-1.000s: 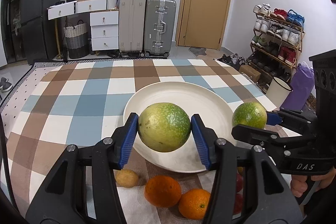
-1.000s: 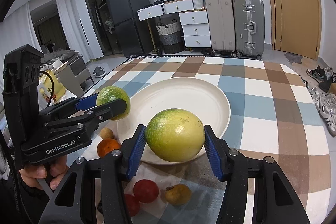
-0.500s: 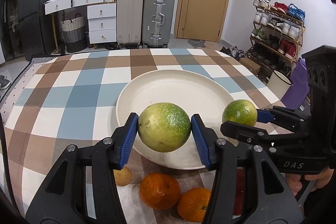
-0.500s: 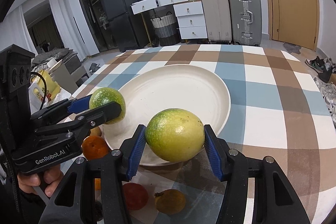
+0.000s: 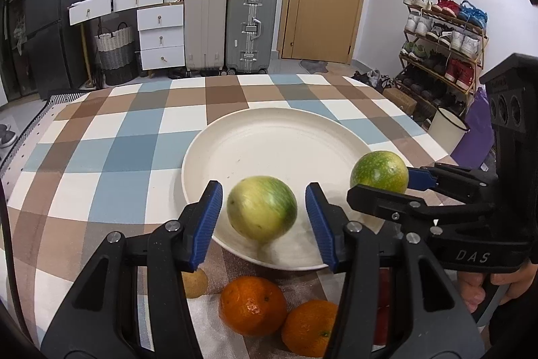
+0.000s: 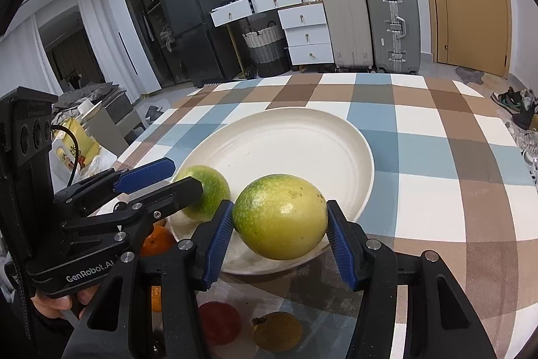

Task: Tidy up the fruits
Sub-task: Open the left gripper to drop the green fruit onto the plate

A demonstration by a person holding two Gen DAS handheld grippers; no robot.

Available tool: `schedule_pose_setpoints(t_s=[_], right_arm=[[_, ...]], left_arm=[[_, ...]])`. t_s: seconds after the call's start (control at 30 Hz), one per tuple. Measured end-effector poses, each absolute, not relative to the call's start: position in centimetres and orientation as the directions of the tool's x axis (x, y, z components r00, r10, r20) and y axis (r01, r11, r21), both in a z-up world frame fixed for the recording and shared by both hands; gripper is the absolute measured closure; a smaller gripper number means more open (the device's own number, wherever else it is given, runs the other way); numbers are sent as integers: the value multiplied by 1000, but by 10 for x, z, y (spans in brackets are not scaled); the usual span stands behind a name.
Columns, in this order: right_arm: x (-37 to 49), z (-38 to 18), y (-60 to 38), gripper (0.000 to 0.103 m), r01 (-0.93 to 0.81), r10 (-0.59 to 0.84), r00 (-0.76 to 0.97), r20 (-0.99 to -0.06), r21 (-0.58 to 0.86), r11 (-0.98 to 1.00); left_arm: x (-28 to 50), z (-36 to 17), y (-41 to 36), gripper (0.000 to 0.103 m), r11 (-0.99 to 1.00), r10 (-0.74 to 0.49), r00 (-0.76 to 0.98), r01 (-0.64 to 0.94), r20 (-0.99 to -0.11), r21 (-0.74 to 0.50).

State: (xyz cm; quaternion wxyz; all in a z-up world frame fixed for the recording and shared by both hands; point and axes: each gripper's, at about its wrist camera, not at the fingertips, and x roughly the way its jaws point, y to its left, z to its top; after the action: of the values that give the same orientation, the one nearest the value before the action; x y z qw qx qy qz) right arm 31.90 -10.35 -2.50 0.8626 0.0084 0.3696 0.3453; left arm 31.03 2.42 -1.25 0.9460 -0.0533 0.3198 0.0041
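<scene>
A wide white plate [image 5: 269, 127] lies on the checked tablecloth. My left gripper [image 5: 264, 224] hovers over the plate's near rim. A yellow-green round fruit [image 5: 262, 212] shows blurred between its blue pads [image 5: 208, 224], with a gap on each side and its shadow on the plate. In the right wrist view that fruit [image 6: 210, 190] sits at the left gripper's [image 6: 171, 179] fingertips, low over the plate [image 6: 296, 143]. My right gripper [image 6: 279, 224] is shut on a second green-yellow fruit [image 6: 279, 217] above the plate's near edge. The left wrist view has that fruit at its right [image 5: 378, 170].
On the cloth in front of the plate lie two oranges [image 5: 252, 305] [image 5: 309, 325], a small brownish fruit [image 5: 195, 283], a red fruit [image 6: 218, 322] and a yellow-brown fruit [image 6: 277, 330]. A person's hands [image 5: 477, 288] hold both grippers. Suitcases, drawers and a shoe rack stand beyond the table.
The fruit in the left gripper has come loose from the pads, turned, and dropped toward the plate. Both grippers have come closer over the plate's near rim. The right grip is unchanged.
</scene>
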Motion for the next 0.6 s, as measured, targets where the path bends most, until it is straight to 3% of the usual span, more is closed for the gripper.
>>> schedule_pose_setpoints(t_s=[0.13,0.23,0.27,0.4,0.47,0.53,0.6], right_arm=[[317,-24,-107,45,-591,605,493,-625,269,760],[312,-17,-112,29,-593,609,525,-595,258,763],[310,-15,-114,28,-593,610,536,-584,254,764],[307,-11,-122,14,-584,618,544,-568,272,765],[306,-9,-126,6,-581,620,545,-563,279,764],[302,-6,-129,1,-584,620,559,-550,269,765],[299,-4,-131,0,-588,618,569,-542,257,767]], left_arm=[[307,-12,25,52,994,-21,790,-49,-612,-97],[304,-12,30,43,991,-21,788,-64,-616,-115],[302,-11,31,41,990,-25,790,-65,-613,-124],[292,-7,34,16,989,-2,801,-87,-599,-120],[288,-4,34,14,989,6,807,-90,-590,-114],[282,-3,36,4,989,16,810,-100,-586,-112],[274,-2,37,1,987,21,819,-109,-573,-121]])
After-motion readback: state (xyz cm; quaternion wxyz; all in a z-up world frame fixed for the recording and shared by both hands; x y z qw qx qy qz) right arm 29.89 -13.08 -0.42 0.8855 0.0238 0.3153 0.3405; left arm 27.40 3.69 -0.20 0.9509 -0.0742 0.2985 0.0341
